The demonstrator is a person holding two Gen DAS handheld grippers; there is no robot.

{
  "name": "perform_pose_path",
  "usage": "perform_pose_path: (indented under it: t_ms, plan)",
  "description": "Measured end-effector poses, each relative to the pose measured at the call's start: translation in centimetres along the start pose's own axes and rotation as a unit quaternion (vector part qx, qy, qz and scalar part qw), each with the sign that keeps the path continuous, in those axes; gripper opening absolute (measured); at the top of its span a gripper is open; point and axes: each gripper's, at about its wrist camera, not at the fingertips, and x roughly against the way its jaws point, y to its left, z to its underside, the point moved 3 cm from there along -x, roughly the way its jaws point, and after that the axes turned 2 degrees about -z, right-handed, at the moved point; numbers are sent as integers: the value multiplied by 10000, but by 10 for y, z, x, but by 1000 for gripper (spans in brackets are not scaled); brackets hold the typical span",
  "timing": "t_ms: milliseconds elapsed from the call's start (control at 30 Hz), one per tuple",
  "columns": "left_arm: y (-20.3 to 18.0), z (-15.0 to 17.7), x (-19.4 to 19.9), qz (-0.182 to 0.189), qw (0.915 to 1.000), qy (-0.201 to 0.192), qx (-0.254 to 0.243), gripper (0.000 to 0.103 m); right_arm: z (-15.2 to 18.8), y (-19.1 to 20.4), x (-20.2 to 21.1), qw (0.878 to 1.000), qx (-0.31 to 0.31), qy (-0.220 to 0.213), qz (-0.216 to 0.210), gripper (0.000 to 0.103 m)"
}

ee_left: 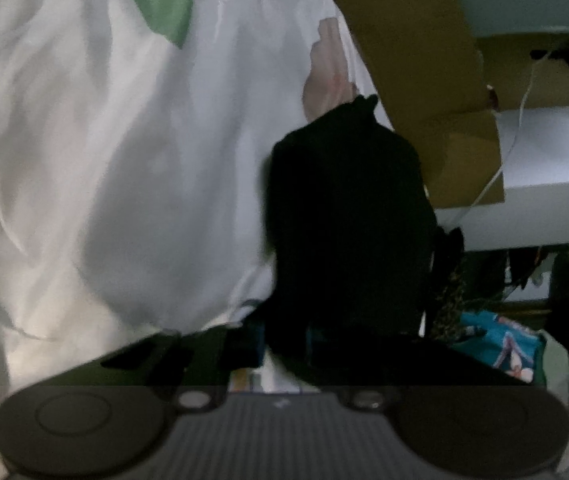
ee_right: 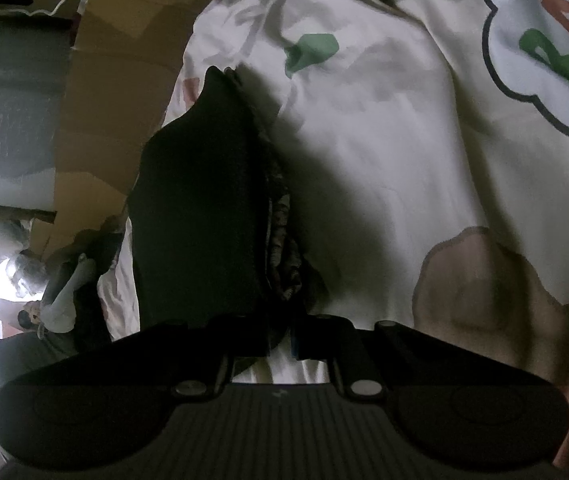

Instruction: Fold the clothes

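A black garment hangs from my left gripper, whose jaws are closed on its lower edge. In the right wrist view the same black garment, with a patterned layer beside it, is pinched in my right gripper. Both grippers hold the cloth up over a white sheet printed with green and brown shapes, which also shows in the right wrist view. The fingertips are hidden in the dark fabric.
Brown cardboard lies beyond the sheet, with a white cable over it. A teal printed cloth lies at the right. In the right wrist view cardboard and a small figurine are at the left.
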Motion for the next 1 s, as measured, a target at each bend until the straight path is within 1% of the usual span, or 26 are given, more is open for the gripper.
perform_pose_path:
  t_ms: [67,300,400,633,767,1000]
  plan:
    - [1,1,2,6,9999,19,129,11,-1,0,0,10000,5,4,28,7]
    - [-17,18,5,-159,9998,55,-105,10,-13,-1,7,9999,46,-101,110,7]
    - [-25,28,3,-200,9997,74,-102,10,-21,-2,12,9997,83,-190,134,7]
    - [-36,52,0,-243,9997,25,53,9,-40,-4,19,9991,124,-353,209,7]
    - [-37,65,-7,-294,9992,122,243,9,-52,-3,21,9987,159,-432,221,7]
    - [-48,79,-17,-246,9992,240,215,9,-69,-4,24,9979,162,-592,207,7]
